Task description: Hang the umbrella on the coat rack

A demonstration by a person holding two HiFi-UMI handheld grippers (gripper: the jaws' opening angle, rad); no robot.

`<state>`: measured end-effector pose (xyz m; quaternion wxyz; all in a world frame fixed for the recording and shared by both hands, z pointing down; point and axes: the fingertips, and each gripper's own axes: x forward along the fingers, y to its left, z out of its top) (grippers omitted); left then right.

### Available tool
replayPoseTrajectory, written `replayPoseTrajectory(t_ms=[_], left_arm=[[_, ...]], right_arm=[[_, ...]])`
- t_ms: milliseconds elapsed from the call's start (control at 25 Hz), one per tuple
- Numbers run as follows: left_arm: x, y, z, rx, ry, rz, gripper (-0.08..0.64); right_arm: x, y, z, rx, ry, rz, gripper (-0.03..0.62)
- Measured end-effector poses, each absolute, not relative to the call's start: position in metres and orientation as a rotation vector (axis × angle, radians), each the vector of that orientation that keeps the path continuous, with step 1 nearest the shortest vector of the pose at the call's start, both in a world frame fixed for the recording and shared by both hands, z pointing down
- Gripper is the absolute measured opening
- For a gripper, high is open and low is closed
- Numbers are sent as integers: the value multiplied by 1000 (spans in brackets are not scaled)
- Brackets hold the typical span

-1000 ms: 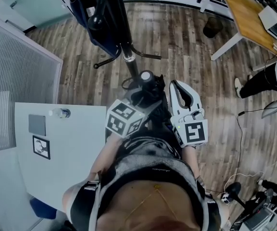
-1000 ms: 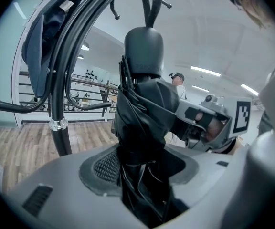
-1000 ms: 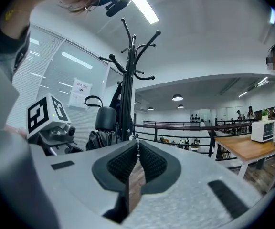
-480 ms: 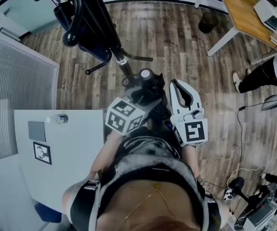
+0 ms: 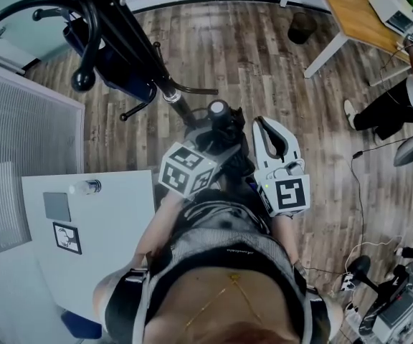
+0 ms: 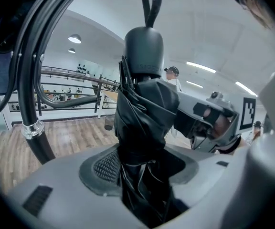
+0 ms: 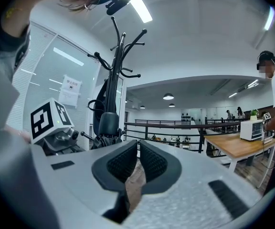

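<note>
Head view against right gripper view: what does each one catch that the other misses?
Only the head view shows the white table with a small bottle and the coat rack feet on the wooden floor. Only the right gripper view shows the rack's top hooks, ceiling lights, and the right tool, jaws nearly shut on nothing. Both show the folded black umbrella held by the left tool, the wooden desk and a person beside it.
</note>
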<state>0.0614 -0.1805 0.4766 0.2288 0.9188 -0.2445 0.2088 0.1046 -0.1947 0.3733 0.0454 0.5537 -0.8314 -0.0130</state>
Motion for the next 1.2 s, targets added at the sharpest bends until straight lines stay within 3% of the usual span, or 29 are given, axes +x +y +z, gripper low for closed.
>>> replayPoseTrajectory(t_ms=[1200], left_arm=[[93,-218,516,2510,-570,646,229]], right_arm=[[137,-211,381,1792,-2431,-15,25]])
